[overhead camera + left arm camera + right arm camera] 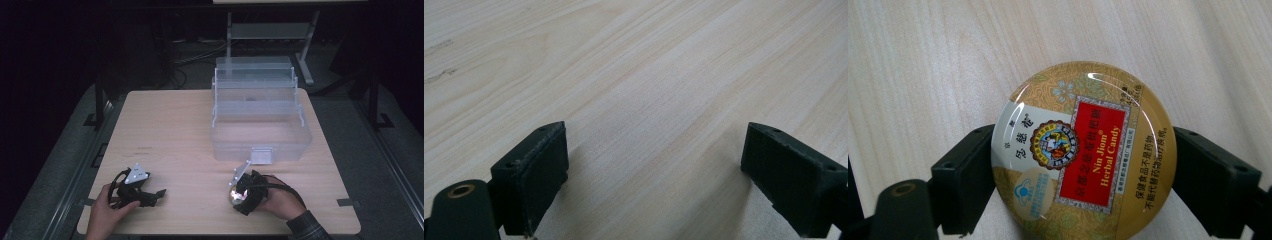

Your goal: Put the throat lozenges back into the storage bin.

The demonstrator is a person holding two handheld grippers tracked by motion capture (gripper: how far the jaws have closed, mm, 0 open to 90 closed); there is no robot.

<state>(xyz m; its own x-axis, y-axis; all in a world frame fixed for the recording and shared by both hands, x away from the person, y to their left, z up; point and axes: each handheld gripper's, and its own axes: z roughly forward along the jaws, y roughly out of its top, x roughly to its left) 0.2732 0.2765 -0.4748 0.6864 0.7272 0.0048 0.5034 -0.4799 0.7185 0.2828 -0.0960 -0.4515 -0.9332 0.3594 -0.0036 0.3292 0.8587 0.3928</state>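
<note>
Between the right gripper (1083,165) jaws sits the round candy tin (1083,150), pads clamped on its sides, flat on the surface (923,65). Left gripper (654,175) jaws wide apart, nothing between.

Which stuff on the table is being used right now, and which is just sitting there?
In use:
- round candy tin, gold with a red label
- right gripper, its jaws closed on the tin's sides

Just sitting there:
- clear plastic box, lid open, at the far side of the table
- left gripper, jaws wide apart with nothing between them
</note>
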